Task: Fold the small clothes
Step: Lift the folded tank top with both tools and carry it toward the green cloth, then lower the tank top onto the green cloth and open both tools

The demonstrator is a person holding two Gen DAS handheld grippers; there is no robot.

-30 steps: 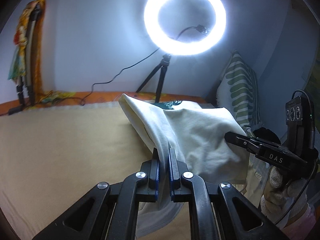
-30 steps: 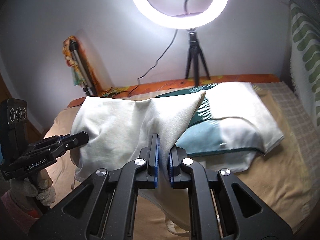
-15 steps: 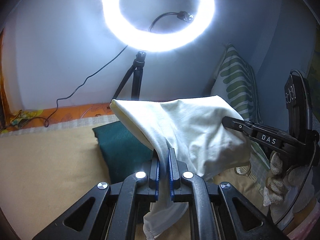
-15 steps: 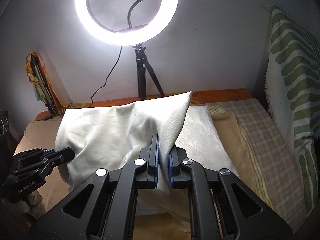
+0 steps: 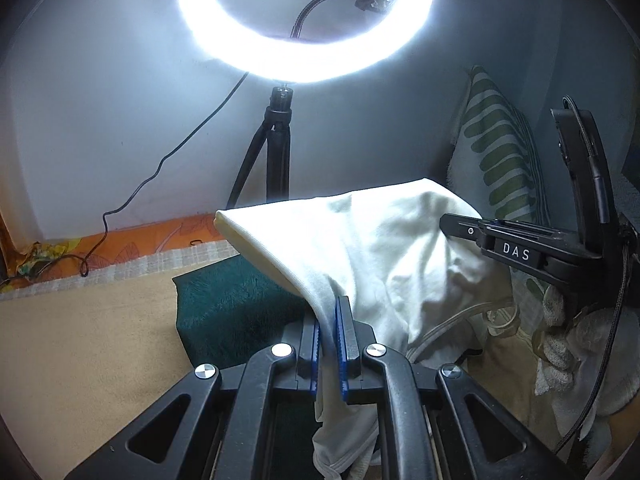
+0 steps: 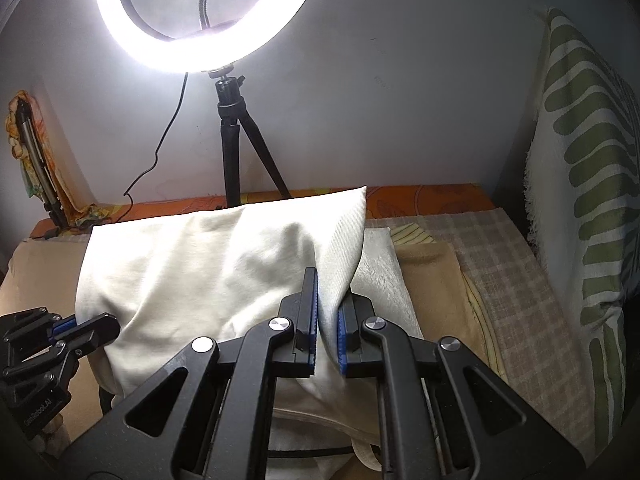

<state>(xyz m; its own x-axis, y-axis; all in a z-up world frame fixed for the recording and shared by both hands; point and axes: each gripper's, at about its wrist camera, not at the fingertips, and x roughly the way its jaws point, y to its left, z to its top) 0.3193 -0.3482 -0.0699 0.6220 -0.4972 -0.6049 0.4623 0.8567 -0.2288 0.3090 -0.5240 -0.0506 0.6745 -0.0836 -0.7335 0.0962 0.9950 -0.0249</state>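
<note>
A cream white garment hangs in the air, stretched between my two grippers above the bed. My left gripper is shut on one corner of it; cloth droops below the jaws. My right gripper is shut on the other corner of the garment. The right gripper shows at the right of the left wrist view, and the left gripper at the lower left of the right wrist view.
A dark green folded cloth lies under the garment on the tan bed cover. A white furry cloth lies there too. A lit ring light on a tripod stands at the back. A green-patterned pillow leans at right.
Both grippers have carried the garment forward and toward the ring light, which now looms larger. The folded cloths that lay ahead are now beneath the hanging garment.
</note>
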